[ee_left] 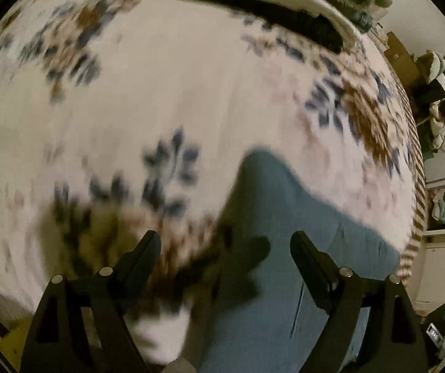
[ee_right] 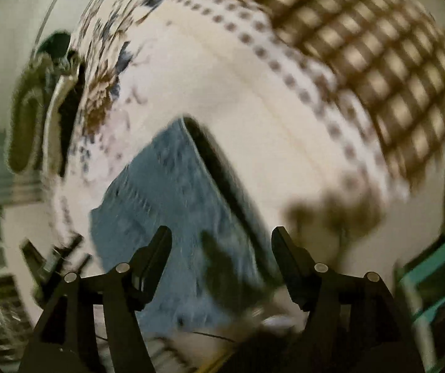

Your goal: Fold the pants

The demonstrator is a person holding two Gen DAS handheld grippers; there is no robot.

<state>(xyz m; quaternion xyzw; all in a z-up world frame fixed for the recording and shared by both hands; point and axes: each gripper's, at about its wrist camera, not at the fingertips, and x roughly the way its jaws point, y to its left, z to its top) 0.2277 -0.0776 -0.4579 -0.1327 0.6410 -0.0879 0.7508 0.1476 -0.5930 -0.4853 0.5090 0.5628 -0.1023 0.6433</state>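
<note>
Lying flat on floral bedspread (ee_left: 166,93): blue pants (ee_left: 284,248), in folded layers. Left gripper (ee_left: 225,242) above them, fingers spread, holding nothing. Right gripper (ee_right: 221,236) likewise agape over the denim. Both views blurred.

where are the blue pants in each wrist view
Left wrist: the blue pants fill the lower centre-right, running under the open left gripper.
Right wrist: they lie lower centre-left, behind the open right gripper.
Shared landmark: the floral bedspread underneath, also upper left in the right view.
</note>
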